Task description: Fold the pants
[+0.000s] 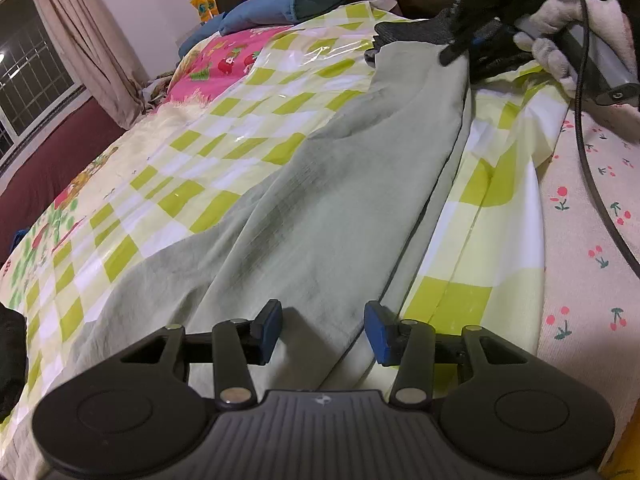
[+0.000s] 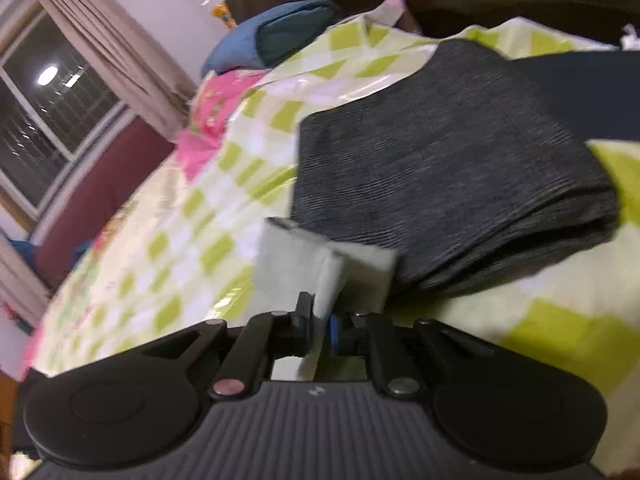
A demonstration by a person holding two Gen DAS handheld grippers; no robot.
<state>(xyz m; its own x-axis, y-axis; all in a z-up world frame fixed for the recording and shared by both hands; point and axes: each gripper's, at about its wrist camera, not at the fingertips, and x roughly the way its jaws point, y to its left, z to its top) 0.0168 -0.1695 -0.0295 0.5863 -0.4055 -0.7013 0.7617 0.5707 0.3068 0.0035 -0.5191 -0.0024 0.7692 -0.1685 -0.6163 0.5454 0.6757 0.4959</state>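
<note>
Pale grey-green pants (image 1: 320, 200) lie stretched along the bed over a green-and-white checked sheet (image 1: 224, 128). My left gripper (image 1: 323, 330) is open just above the near end of the pants, one finger on each side of the fabric. My right gripper (image 1: 456, 46) shows at the far end of the pants in the left wrist view, held by a gloved hand. In the right wrist view my right gripper (image 2: 318, 322) is shut on the hem of the pants (image 2: 320, 264), which stands up between the fingers.
A folded dark grey garment (image 2: 452, 168) lies on the sheet right beyond the right gripper. A blue pillow (image 1: 280, 6) rests at the headboard. A pink patterned blanket (image 1: 228, 60) and a cherry-print cloth (image 1: 592, 216) flank the sheet. A window with curtains (image 1: 80, 40) is at left.
</note>
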